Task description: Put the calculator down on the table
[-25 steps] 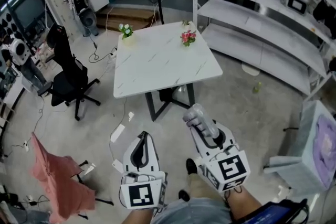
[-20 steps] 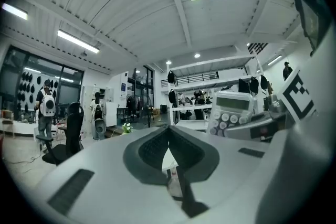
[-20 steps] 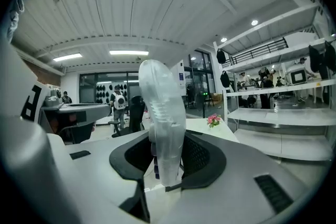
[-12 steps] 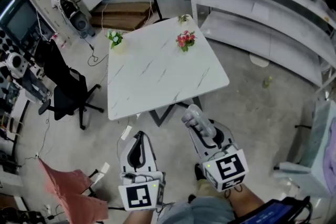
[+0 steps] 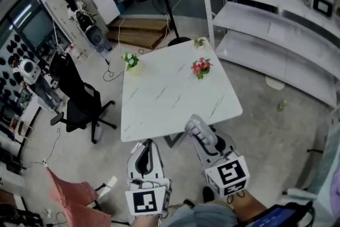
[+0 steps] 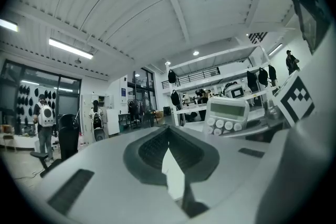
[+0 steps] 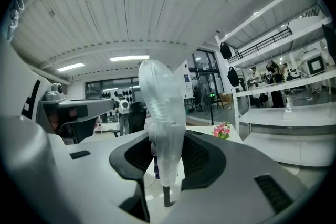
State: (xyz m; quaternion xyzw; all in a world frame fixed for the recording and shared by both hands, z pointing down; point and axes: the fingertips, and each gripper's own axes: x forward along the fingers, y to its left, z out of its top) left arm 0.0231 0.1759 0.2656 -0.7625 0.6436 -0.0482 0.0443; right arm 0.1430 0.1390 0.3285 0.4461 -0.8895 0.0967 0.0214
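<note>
My right gripper [image 5: 204,138] is shut on the calculator [image 5: 195,126], a pale grey slab held on edge between its jaws. In the right gripper view the calculator [image 7: 160,107] stands upright and edge-on between the dark pads [image 7: 202,157]. The left gripper view catches the calculator's [image 6: 226,115] display and round buttons off to the right. My left gripper [image 5: 144,150] is shut with nothing in it, its tips meeting [image 6: 168,131]. Both grippers hover level just short of the near edge of the white marble table [image 5: 170,98].
On the table's far side stand pink flowers [image 5: 201,67], white flowers [image 5: 130,59] and a small green plant [image 5: 199,42]. A black office chair [image 5: 79,106] is left of the table. White shelving [image 5: 276,34] runs along the right. A red cloth [image 5: 69,199] lies lower left.
Both grippers have travelled forward towards the table; its near edge now lies right in front of the fingertips. The calculator stays gripped the same way.
</note>
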